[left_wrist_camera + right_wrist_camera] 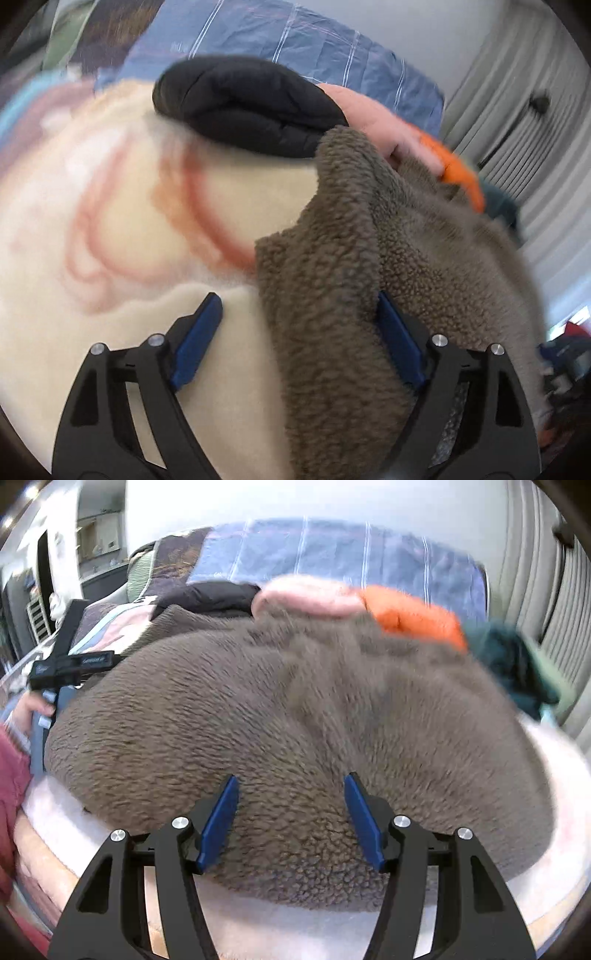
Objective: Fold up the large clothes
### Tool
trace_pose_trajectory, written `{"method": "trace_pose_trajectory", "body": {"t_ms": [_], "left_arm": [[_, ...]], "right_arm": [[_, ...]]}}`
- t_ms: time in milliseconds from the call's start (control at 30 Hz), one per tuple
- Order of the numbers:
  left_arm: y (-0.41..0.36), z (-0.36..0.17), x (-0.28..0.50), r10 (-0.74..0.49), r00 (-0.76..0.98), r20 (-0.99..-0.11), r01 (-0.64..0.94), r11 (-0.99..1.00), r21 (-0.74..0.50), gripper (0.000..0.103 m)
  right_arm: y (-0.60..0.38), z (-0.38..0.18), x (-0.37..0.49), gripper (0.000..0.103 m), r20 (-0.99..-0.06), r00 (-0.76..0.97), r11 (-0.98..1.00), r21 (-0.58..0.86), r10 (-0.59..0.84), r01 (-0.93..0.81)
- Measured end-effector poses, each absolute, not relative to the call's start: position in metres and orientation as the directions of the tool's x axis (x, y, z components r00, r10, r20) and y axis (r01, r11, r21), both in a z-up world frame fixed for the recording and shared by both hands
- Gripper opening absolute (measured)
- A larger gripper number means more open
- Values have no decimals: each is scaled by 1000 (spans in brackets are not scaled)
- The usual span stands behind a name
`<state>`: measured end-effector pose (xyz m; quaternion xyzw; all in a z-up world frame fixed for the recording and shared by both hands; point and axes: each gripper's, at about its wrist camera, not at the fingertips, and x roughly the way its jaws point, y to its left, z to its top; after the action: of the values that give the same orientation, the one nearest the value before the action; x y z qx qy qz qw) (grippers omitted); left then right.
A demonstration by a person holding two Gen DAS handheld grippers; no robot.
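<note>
A large brown fleece garment point(280, 709) lies bunched on a cream blanket point(110, 229) with red patterns. In the left wrist view its edge point(332, 288) drapes between my left gripper's point(297, 306) wide-open blue fingers, over the right finger. My right gripper point(291, 786) is open just above the near hem of the fleece, fingers apart with fabric between and below them. The left gripper's body point(62, 664) shows at the far left of the right wrist view, held by a hand.
Folded clothes lie behind the fleece: a black padded piece point(251, 107), a pink one point(310, 594), an orange one point(413, 616), a dark green one point(513, 664). A blue striped quilt point(332, 554) lies at the back. Curtains point(524, 122) hang at the right.
</note>
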<state>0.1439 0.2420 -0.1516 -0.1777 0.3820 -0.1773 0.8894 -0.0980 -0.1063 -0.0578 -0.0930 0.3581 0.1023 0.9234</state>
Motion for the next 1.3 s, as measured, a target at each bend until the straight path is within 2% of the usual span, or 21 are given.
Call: {"method": "trace_pose_trajectory", "body": {"t_ms": [33, 167, 300, 433, 600, 733, 867, 1100, 1300], "left_arm": [[248, -154, 145, -486, 639, -596, 190, 850, -490, 86], [250, -158, 145, -513, 642, -570, 217, 835, -506, 86], [255, -162, 138, -535, 645, -546, 233, 818, -525, 86], [256, -164, 130, -565, 644, -515, 256, 795, -551, 83], [263, -166, 126, -663, 609, -435, 316, 706, -634, 83], [260, -166, 129, -677, 597, -432, 320, 694, -645, 83], [259, -166, 129, -674, 598, -433, 318, 696, -644, 84], [259, -167, 130, -676, 597, -432, 316, 693, -648, 85], [259, -167, 129, -675, 599, -431, 315, 694, -648, 85]], "right_arm": [[-98, -52, -104, 61, -662, 737, 949, -128, 136, -290], [-43, -38, -132, 68, -600, 758, 841, -251, 253, -479], [8, -46, -145, 68, -626, 692, 717, -289, 360, -635], [54, -65, -152, 71, -625, 690, 567, -439, 365, -697], [79, -96, -147, 72, -669, 684, 486, -513, 291, -708], [94, -109, -148, 72, -589, 769, 405, -658, 248, -635], [108, -119, -142, 72, -540, 809, 358, -726, 232, -587], [127, -132, -137, 76, -502, 833, 306, -775, 232, -552], [126, -127, -134, 76, -530, 817, 321, -751, 227, -577]]}}
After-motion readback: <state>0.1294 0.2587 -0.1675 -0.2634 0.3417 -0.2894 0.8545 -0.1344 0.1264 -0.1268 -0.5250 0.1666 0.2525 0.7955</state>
